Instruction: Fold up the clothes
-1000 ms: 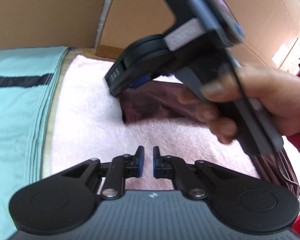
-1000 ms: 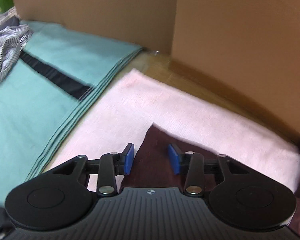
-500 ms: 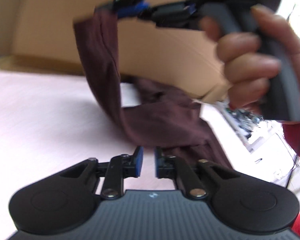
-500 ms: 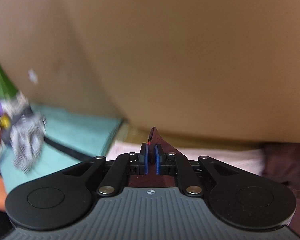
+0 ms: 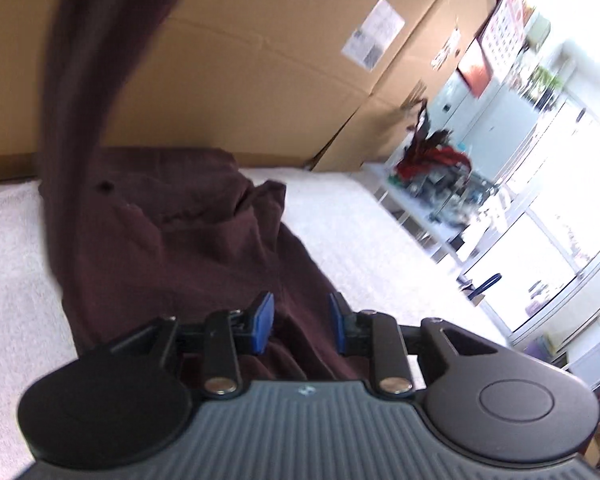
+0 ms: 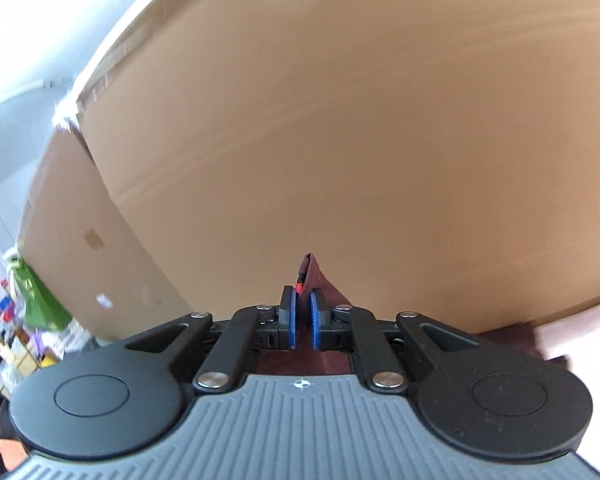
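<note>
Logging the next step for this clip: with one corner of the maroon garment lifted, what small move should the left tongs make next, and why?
Probably ease the left tongs forward and close on the maroon garment lying between their opening pads. The right tongs already pinch a corner raised against the cardboard box, so a second grip would let the cloth be spread over the pale towel.

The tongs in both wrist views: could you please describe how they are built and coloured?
Both are alike. The left tongs and right tongs have blue pads on black fingers, jointed black links with silver pivot pins, two round black discs at the sides, and a grey ribbed body bearing a small white cross mark. No cables or sleeves show.
</note>
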Available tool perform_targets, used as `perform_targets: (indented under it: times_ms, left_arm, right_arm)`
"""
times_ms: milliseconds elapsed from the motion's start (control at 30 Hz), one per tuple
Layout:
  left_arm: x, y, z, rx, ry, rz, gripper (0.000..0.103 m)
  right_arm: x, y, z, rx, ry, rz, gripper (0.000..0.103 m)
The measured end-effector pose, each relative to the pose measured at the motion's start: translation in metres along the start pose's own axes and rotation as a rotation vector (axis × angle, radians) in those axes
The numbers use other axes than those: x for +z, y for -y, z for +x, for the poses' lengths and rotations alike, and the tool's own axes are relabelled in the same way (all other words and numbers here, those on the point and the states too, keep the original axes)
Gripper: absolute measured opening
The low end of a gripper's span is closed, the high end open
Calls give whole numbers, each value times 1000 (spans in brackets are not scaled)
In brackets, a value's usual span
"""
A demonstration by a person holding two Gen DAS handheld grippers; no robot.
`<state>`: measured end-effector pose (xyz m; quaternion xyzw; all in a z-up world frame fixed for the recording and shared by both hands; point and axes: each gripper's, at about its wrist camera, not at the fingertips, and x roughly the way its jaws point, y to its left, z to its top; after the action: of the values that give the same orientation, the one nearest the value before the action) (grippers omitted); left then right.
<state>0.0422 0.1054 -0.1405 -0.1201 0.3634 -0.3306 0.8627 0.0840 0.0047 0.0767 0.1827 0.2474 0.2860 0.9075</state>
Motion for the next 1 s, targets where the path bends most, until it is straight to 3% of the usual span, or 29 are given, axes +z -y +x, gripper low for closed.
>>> perform_targets:
  times_ms: [200,300,367,600,767,1000]
  left_arm:
    - [-10,12,14,96,-56,86,26]
    - [-16,20,17,125,-93,174,41]
    - [-19,24,19,150,-109,226,45]
    - [-16,19,21,179,-123,234,46]
    - [-8,15,26,155,-123,207,46]
    - [5,5,17,84,-111,164,46]
  right_arm:
    - [-1,43,-84,3,90,36,8]
    - [-6,65,-125,5,123,53,8]
    - [-12,78,-147,4,142,70,8]
    - [-64,105,-212,-82,107,154,8]
    - [-119,109,-233,-194,71,326,8]
    - [-198,104,-217,-270,54,638,8]
